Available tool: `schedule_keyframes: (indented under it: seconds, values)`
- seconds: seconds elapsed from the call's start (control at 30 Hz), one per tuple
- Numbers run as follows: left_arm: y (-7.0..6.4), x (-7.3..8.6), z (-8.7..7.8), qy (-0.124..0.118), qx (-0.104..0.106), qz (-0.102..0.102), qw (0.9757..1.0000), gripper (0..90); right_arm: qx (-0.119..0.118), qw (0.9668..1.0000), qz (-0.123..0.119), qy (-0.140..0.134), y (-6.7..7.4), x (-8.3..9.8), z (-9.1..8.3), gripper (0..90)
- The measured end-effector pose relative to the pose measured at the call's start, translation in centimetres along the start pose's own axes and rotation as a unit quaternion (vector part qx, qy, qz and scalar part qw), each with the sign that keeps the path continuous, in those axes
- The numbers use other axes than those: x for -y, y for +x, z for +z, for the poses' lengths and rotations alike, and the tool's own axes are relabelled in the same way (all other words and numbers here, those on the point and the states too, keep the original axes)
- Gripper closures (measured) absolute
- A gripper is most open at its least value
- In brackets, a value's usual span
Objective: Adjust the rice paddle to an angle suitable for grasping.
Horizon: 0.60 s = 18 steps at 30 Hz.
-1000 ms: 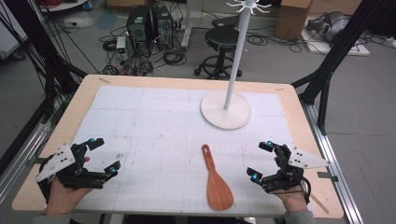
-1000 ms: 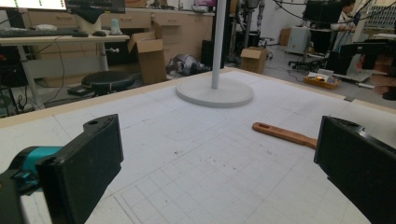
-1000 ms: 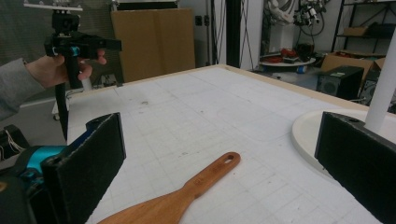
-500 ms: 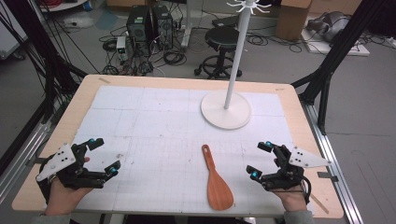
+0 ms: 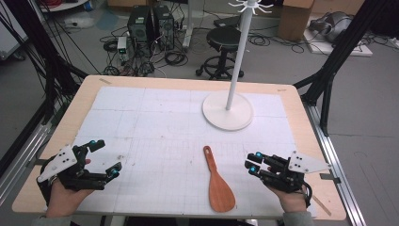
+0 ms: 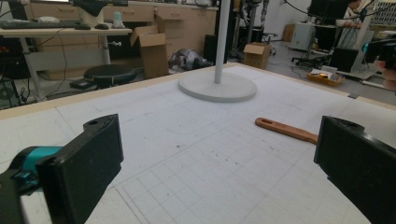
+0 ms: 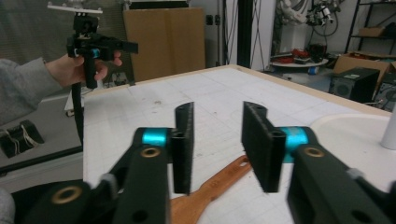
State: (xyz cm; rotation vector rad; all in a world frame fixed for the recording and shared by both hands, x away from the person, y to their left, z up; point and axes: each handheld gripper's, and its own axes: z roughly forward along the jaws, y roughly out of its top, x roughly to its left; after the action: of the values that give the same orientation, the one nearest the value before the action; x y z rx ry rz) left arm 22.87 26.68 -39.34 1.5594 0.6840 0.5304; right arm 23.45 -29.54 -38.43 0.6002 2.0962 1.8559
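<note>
A pale wooden table (image 5: 301, 141) carries a white gridded mat (image 5: 155, 136) with faint scuff marks. Beyond both sets of jaws stands a white coat stand with a round flat base (image 5: 227, 111) and a slim smooth pole; its top hooks are cut off at the upper edge of the high view.

A reddish-brown wooden spatula (image 5: 217, 181), flat, with an oval blade and a narrow handle with a hole at its tip, lies on the mat between the two grippers, nearer the right one. In the right gripper view its handle passes just under and ahead of the jaws, the blade hidden behind them.

The left gripper (image 5: 104, 158), black with teal accents and a grey three-cornered plate, has its jaws spread wide and empty. The right gripper (image 5: 252, 163) has its jaws parted by a narrower gap, gripping nothing.

Against half a second ago, nothing has visibly shifted: both grippers and the spatula sit where they were.
</note>
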Motion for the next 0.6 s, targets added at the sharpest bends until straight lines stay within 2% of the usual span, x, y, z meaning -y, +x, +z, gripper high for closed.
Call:
schedule_keyframes:
  seconds: [0.17, 0.33, 0.53, 0.6]
  values:
    - [0.0, 0.0, -0.1, -0.001, -0.002, -0.002, 1.0, 1.8, -0.001, 0.9999, -0.008, 0.006, 0.3, -0.1, 0.4, 89.4]
    - [0.1, 0.0, -0.1, 0.0, -0.003, -0.002, 1.0, 1.8, 0.004, 0.9999, -0.012, 0.012, 0.4, -0.1, 0.6, 89.6]
    - [0.1, 0.1, -0.1, 0.003, -0.002, -0.004, 1.0, 1.8, -0.007, 0.9997, -0.006, 0.023, 0.9, 0.0, 1.5, 89.8]
    - [0.1, 0.1, -0.1, 0.003, -0.003, -0.005, 1.0, 1.8, -0.013, 0.9996, 0.006, 0.025, 1.3, 0.1, 2.2, 89.8]
